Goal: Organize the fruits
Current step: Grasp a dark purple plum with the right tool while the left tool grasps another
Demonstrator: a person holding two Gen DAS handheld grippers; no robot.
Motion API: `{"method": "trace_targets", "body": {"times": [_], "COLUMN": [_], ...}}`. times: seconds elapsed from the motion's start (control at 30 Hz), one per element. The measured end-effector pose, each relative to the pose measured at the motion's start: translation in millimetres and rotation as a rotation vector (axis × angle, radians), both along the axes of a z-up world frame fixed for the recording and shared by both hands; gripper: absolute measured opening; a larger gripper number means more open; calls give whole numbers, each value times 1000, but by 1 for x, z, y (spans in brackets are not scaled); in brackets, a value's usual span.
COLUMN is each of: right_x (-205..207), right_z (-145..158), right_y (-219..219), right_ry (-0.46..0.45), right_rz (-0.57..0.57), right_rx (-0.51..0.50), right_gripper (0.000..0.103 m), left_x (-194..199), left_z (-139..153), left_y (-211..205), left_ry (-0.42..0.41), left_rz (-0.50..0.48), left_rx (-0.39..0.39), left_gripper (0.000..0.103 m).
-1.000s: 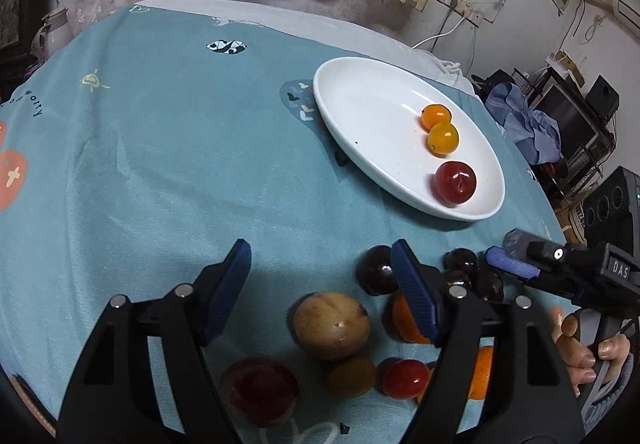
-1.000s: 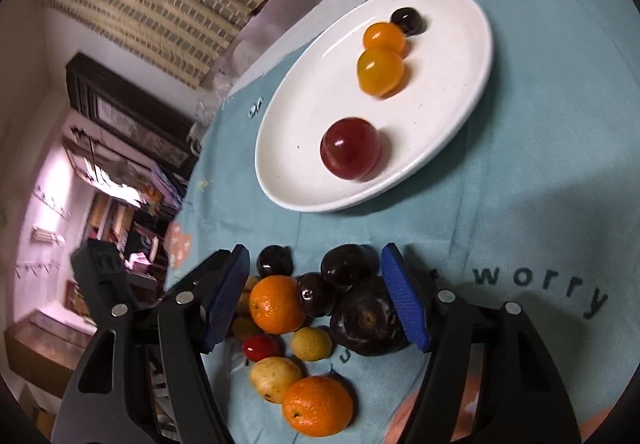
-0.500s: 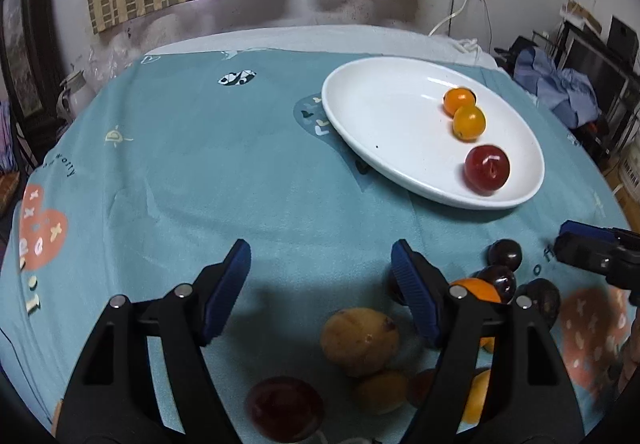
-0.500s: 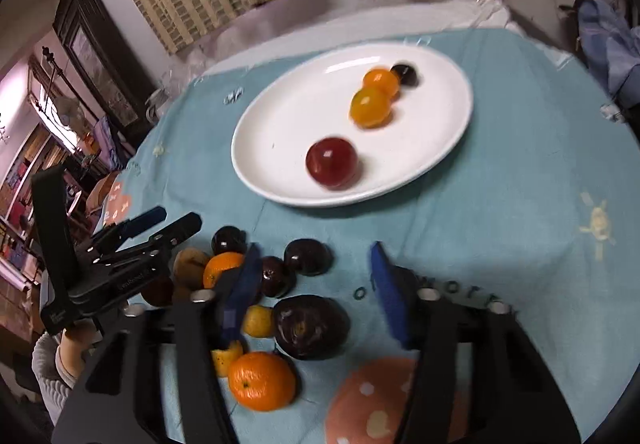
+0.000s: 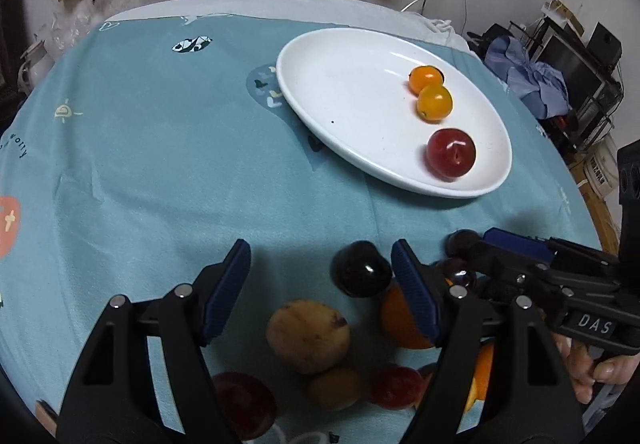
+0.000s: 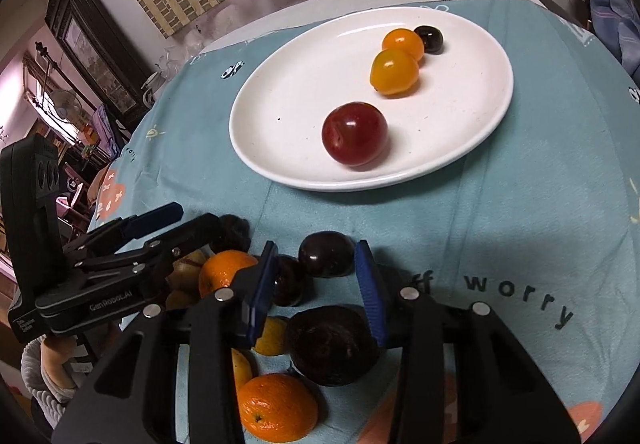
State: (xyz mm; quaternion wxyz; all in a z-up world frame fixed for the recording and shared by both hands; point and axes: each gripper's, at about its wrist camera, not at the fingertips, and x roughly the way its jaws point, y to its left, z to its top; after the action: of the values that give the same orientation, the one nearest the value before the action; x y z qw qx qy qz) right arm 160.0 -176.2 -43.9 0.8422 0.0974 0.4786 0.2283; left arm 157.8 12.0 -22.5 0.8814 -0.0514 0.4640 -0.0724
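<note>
A white plate (image 5: 288, 92) (image 6: 240, 132) holds a red plum (image 6: 354, 132), two orange-yellow fruits (image 6: 394, 70) and a small dark one (image 6: 430, 38). More fruit lies loose on the teal cloth in front of it. My right gripper (image 6: 316, 246) (image 5: 476, 256) has its jaws closing around a dark plum (image 6: 326, 254), but the pads are not both pressing on it. A larger dark fruit (image 6: 332, 344) lies further back between its fingers. My left gripper (image 5: 320, 250) (image 6: 198, 216) is open over the pile, with another dark plum (image 5: 360, 274) just inside its right finger.
The loose pile includes oranges (image 6: 276, 408) (image 6: 224, 268), a yellow-brown fruit (image 5: 306, 336), a small red one (image 5: 396, 388) and a dark red one (image 5: 244, 404). The two grippers stand close together over it. A hand (image 5: 592, 368) holds the right gripper.
The right gripper's jaws have narrowed and now bracket the dark plum. Both views have rolled and shifted slightly over the fruit pile. The left gripper's jaws stand as wide as before.
</note>
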Motion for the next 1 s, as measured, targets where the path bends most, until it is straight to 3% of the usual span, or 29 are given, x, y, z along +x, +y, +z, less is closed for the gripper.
{"method": "trace_targets", "body": {"times": [0.2,0.37,0.47,0.67,1.0], "right_x": [6,7,9,10,16], "right_z": [-3,-3,-5,-6,-8], "right_y": [5,11,11,5,4], "right_ry": [6,-8,-9,-6,13], "right_rz": [-13,-20,-25,-37,-44], "right_rx": [-1,-19,-19,-1,25], "right_gripper": [41,40,40,28,28], "left_x": [3,4,3,1,0], "left_z": [-7,-9,-8,-6,-3], "left_y": [-7,-4,-6,-20,-29], "left_ry": [32,71,70,54,35], "left_rz": [-13,-25,-33,-56,-101], "left_rx": [-11,-113,-127,-107,-82], "left_gripper": [73,64,64,64,56]}}
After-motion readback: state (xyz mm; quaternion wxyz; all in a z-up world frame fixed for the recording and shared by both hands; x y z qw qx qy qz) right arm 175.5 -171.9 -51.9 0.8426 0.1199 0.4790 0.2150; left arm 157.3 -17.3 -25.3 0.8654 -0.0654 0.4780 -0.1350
